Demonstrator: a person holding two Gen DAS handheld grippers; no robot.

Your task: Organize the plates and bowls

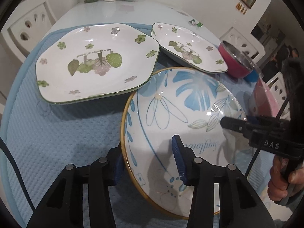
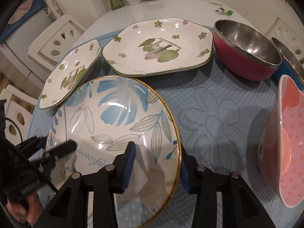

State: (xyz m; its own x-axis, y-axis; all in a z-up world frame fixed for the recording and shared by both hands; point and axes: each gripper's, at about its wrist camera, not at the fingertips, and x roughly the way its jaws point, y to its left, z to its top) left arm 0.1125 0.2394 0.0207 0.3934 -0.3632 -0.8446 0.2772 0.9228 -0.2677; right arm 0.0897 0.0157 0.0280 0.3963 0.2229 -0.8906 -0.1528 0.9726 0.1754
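My black arms cover the near rim of the round blue-leaf plate with the gold edge [image 2: 121, 114]. The pink polka-dot bowl [image 2: 286, 152] runs off the right edge. A steel bowl [image 2: 288, 57] hides behind the red steel-lined bowl [image 2: 247, 47], its outer colour unreadable.

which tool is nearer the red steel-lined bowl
Right. The right tool straddles the blue-leaf plate's rim facing the red steel-lined bowl; the left tool straddles its opposite rim, farther off.

Two close wrist views, opposite sides of blue-flowered plate [image 1: 180, 98]
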